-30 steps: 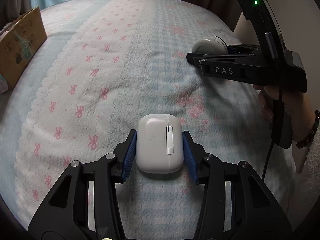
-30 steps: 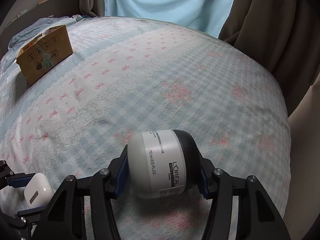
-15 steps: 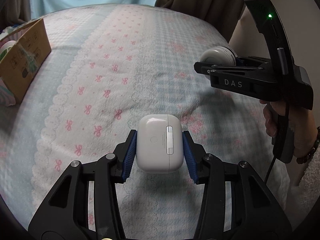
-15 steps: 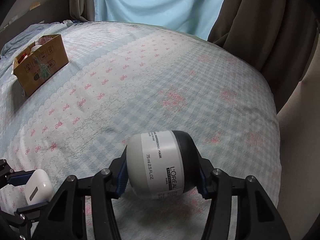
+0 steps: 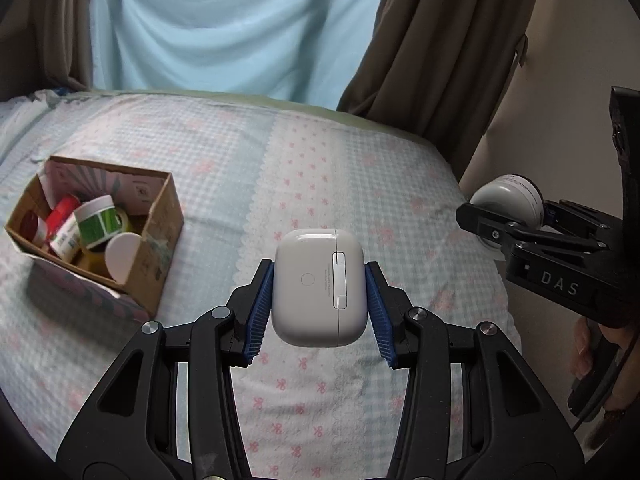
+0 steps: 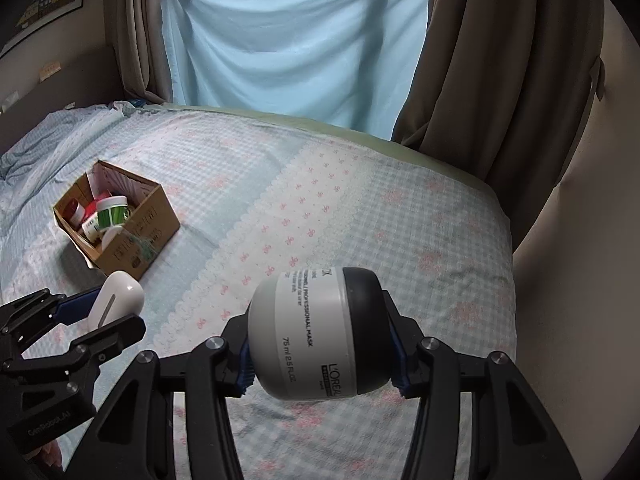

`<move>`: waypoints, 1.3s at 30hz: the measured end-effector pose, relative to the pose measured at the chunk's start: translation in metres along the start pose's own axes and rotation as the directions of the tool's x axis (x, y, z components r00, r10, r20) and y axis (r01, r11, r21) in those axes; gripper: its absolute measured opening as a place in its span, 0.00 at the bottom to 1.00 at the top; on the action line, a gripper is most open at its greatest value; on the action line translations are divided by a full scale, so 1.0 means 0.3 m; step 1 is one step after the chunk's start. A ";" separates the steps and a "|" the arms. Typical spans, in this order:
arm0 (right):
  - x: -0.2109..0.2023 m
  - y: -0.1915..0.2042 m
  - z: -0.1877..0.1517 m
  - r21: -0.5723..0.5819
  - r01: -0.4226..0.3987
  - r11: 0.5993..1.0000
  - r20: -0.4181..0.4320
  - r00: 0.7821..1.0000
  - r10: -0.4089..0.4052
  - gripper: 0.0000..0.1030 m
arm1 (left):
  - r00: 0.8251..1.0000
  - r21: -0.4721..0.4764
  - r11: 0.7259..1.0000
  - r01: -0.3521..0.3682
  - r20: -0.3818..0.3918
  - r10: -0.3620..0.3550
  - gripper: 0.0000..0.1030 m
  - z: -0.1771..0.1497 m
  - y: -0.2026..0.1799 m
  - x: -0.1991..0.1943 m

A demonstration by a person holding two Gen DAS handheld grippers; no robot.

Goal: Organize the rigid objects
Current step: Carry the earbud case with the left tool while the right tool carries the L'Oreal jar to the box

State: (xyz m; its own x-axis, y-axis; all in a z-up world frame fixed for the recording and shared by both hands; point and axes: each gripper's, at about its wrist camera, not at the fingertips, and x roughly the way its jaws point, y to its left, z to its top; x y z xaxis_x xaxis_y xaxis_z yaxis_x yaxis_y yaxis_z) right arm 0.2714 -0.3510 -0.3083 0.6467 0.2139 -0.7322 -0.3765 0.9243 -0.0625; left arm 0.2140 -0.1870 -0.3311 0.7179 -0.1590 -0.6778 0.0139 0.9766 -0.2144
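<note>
My left gripper (image 5: 318, 304) is shut on a white earbud case (image 5: 318, 286) and holds it above the bed. The left gripper also shows in the right wrist view (image 6: 108, 312), low at the left, with the case (image 6: 118, 294) in it. My right gripper (image 6: 320, 344) is shut on a white and black L'Oreal jar (image 6: 320, 332), held on its side above the bed. The right gripper also shows in the left wrist view (image 5: 500, 220) at the right edge, with the jar (image 5: 506, 198). An open cardboard box (image 5: 158, 248) sits on the bed to the left.
The box (image 6: 136, 236) holds several jars and tubes, among them a green-labelled white jar (image 5: 98, 220). The bed (image 5: 320, 168) has a light blue checked cover with pink bows. Brown curtains (image 6: 500, 60) and a blue sheet (image 6: 296, 36) hang behind it.
Both grippers have risen and tilted up with their objects still held. The box has come into fuller view at the left, and the curtains and window sheet now show.
</note>
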 end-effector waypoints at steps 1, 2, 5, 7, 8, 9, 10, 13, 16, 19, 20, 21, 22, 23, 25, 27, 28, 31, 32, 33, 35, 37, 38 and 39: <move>-0.033 0.026 0.024 0.001 -0.001 1.000 0.003 1.000 0.001 0.47 | 1.000 -0.005 1.000 -0.007 0.008 0.007 0.40 0.031 0.025 -0.031; -0.063 0.052 0.048 0.005 -0.007 1.000 0.006 1.000 0.007 0.47 | 1.000 -0.010 1.000 -0.012 0.015 0.012 0.40 0.060 0.048 -0.065; -0.144 0.129 0.118 0.016 -0.017 1.000 0.022 1.000 0.016 0.47 | 0.999 -0.020 0.999 -0.031 0.040 0.031 0.40 0.145 0.128 -0.160; -0.189 0.186 0.167 0.023 -0.022 1.000 0.033 0.999 0.021 0.47 | 0.998 -0.020 0.999 -0.040 0.054 0.041 0.40 0.205 0.184 -0.220; -0.207 0.214 0.191 0.029 -0.028 0.999 0.035 0.999 0.027 0.47 | 0.997 -0.027 0.999 -0.037 0.060 0.039 0.40 0.233 0.216 -0.249; -0.223 0.244 0.216 0.036 -0.031 0.999 0.038 0.999 0.030 0.47 | 0.997 -0.034 0.999 -0.033 0.061 0.035 0.40 0.260 0.248 -0.272; -0.237 0.273 0.238 0.043 -0.034 0.999 0.040 0.999 0.032 0.47 | 0.997 -0.037 0.999 -0.032 0.062 0.034 0.40 0.284 0.278 -0.298; -0.262 0.365 0.299 0.063 -0.030 0.998 0.036 0.999 0.028 0.47 | 0.998 -0.045 0.999 -0.018 0.056 0.021 0.40 0.352 0.383 -0.345; -0.268 0.459 0.349 0.097 -0.037 0.995 0.028 0.999 0.034 0.47 | 0.999 -0.055 0.998 0.004 0.043 -0.002 0.40 0.407 0.501 -0.370; -0.252 0.562 0.396 0.120 -0.033 0.992 0.025 0.999 0.030 0.47 | 1.000 -0.046 0.999 0.017 0.026 -0.016 0.40 0.459 0.636 -0.384; -0.244 0.599 0.412 0.128 -0.028 0.991 0.023 0.999 0.025 0.47 | 1.000 -0.042 0.999 0.022 0.016 -0.021 0.40 0.477 0.682 -0.386; -0.231 0.632 0.427 0.138 -0.022 0.990 0.021 1.000 0.019 0.47 | 1.000 -0.039 0.999 0.029 0.009 -0.029 0.40 0.493 0.730 -0.386; -0.219 0.667 0.441 0.151 -0.019 0.988 0.018 1.000 0.016 0.47 | 0.999 -0.033 0.999 0.034 0.003 -0.034 0.40 0.510 0.778 -0.385; -0.206 0.699 0.453 0.165 -0.015 0.986 0.015 1.000 0.013 0.47 | 0.999 -0.022 0.999 0.035 -0.007 -0.035 0.40 0.527 0.822 -0.383; -0.172 0.762 0.477 0.196 -0.008 0.981 0.007 1.000 0.007 0.47 | 0.999 0.004 0.999 0.033 -0.018 -0.033 0.40 0.558 0.906 -0.373; -0.130 0.822 0.501 0.228 -0.009 0.974 -0.002 1.000 0.009 0.47 | 0.999 0.025 0.999 0.033 -0.031 -0.032 0.40 0.584 0.986 -0.358; -0.108 0.851 0.510 0.240 -0.006 0.971 -0.009 1.000 0.008 0.47 | 0.999 0.032 0.999 0.033 -0.039 -0.032 0.40 0.595 1.025 -0.347; -0.038 0.930 0.532 0.282 -0.009 0.959 -0.035 0.999 0.019 0.47 | 0.997 0.043 0.998 0.040 -0.066 -0.037 0.40 0.622 1.127 -0.302; -0.012 0.952 0.536 0.295 -0.009 0.955 -0.045 0.999 0.023 0.47 | 0.996 0.046 0.998 0.042 -0.075 -0.038 0.40 0.628 1.155 -0.283; 0.014 0.974 0.539 0.306 -0.008 0.952 -0.057 0.998 0.027 0.47 | 0.996 0.049 0.998 0.041 -0.082 -0.037 0.40 0.633 1.181 -0.266; 0.070 1.005 0.540 0.325 -0.010 0.946 -0.079 0.996 0.037 0.47 | 0.995 0.052 0.998 0.041 -0.097 -0.036 0.40 0.638 1.223 -0.228; 0.126 1.034 0.538 0.329 -0.006 0.944 -0.106 0.993 0.043 0.47 | 0.993 0.050 0.998 0.040 -0.115 -0.034 0.40 0.637 1.257 -0.183; 0.155 1.045 0.534 0.330 -0.006 0.944 -0.120 0.992 0.048 0.47 | 0.991 0.048 0.998 0.040 -0.126 -0.034 0.40 0.634 1.271 -0.160; 0.183 1.057 0.530 0.333 -0.009 0.943 -0.132 0.990 0.056 0.47 | 0.990 0.049 0.998 0.040 -0.137 -0.033 0.40 0.628 1.281 -0.137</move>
State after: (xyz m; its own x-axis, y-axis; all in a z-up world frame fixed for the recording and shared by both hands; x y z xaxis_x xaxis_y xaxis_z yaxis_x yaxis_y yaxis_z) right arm 0.2930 0.0041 -0.2603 0.5312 0.2219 -0.8177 -0.1403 0.9748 0.1733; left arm 0.3211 0.2219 -0.2531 0.6150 -0.2093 -0.7603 0.0765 0.9754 -0.2066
